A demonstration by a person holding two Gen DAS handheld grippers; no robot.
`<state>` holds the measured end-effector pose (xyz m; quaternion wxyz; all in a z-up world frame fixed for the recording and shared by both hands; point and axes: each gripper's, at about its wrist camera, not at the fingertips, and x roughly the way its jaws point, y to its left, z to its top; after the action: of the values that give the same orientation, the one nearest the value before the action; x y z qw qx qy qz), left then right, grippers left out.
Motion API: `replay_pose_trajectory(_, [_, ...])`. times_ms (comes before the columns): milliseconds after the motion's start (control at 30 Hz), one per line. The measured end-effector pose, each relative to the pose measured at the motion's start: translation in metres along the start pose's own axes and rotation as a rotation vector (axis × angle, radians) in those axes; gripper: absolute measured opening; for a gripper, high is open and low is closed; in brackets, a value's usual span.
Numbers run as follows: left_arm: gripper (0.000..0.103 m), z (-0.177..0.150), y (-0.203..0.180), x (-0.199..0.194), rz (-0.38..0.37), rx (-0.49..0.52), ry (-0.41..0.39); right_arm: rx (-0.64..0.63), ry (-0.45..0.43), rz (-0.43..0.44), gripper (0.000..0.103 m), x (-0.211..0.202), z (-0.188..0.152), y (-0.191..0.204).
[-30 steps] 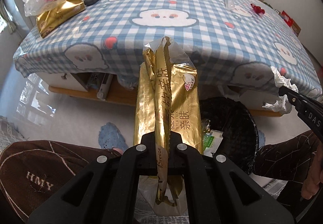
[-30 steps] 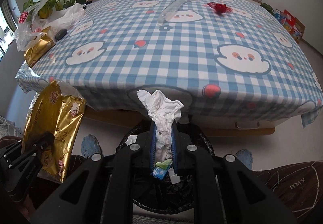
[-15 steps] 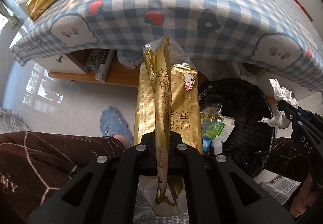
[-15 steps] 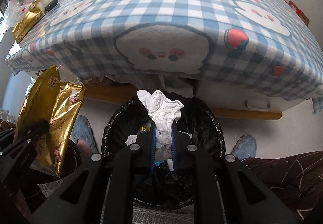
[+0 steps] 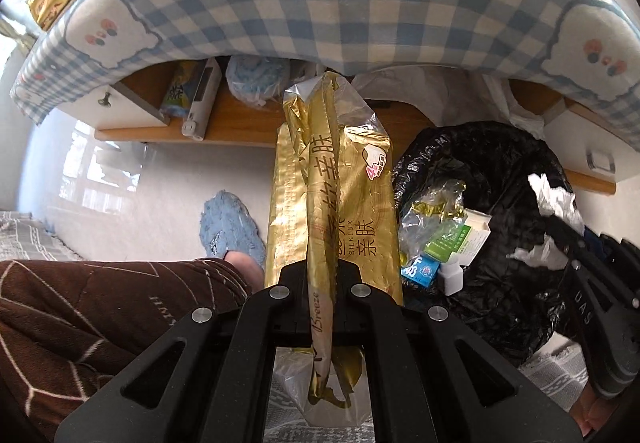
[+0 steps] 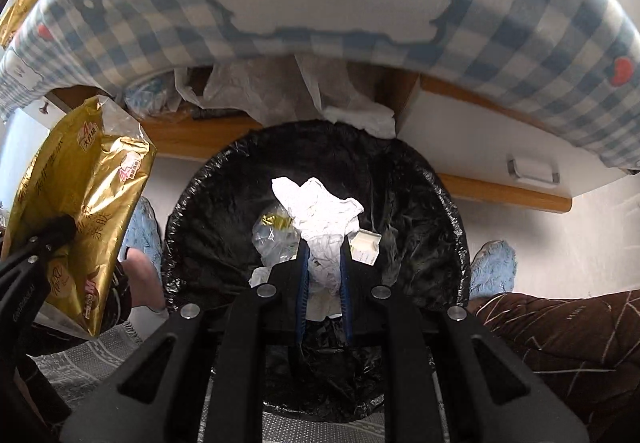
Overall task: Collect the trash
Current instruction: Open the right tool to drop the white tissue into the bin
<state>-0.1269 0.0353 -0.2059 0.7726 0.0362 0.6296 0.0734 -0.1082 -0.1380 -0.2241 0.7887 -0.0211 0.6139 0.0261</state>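
Two items held for disposal. Black-lined bin (image 6: 420, 203), below the table edge, part-filled. Gold wrapper (image 5: 332, 203), pinched by the left gripper (image 5: 322, 275), hangs left of the rim: carry it inward before letting go. Crumpled tissue (image 6: 320, 219), clamped in the right gripper (image 6: 322, 263), sits over the opening: part fingers fully, let it drop.

A home, by the look of it — a lived-in room: a blue-checked cartoon tablecloth (image 5: 320, 3) drapes the counter, a wooden shelf (image 5: 224, 127) beneath holds household clutter, a fluffy blue slipper (image 5: 228, 227) lies on the pale floor (image 5: 120, 179), and a black-lined waste bin (image 6: 400, 179) stands close by.
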Motion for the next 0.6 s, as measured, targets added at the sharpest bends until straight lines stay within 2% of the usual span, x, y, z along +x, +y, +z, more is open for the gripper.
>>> replay_pose_trajectory(100, [0.001, 0.0, -0.003, 0.004, 0.002, 0.003, 0.009, -0.007, 0.004, 0.009, 0.013, 0.004, -0.001, 0.001])
replay_pose_trajectory(200, [0.001, -0.001, -0.003, 0.001, -0.006, 0.001, -0.001, -0.008, -0.008, 0.013, 0.022, 0.002, 0.0, 0.002])
replay_pose_trajectory(333, [0.001, -0.001, -0.004, -0.002, -0.019, -0.006, -0.006, -0.002, -0.038, 0.031, 0.054, -0.008, 0.001, 0.001])
replay_pose_trajectory(400, [0.001, -0.002, -0.007, -0.005, -0.02, -0.001, -0.012, 0.0, -0.051, 0.027, 0.066, -0.014, 0.003, 0.0])
replay_pose_trajectory(533, [0.001, -0.004, -0.017, -0.018, -0.024, 0.035, -0.03, -0.006, -0.098, 0.03, 0.084, -0.032, 0.005, -0.009])
replay_pose_trajectory(600, [0.001, -0.004, -0.024, -0.027, -0.043, 0.046, -0.047, -0.016, -0.123, 0.035, 0.09, -0.042, 0.006, -0.017])
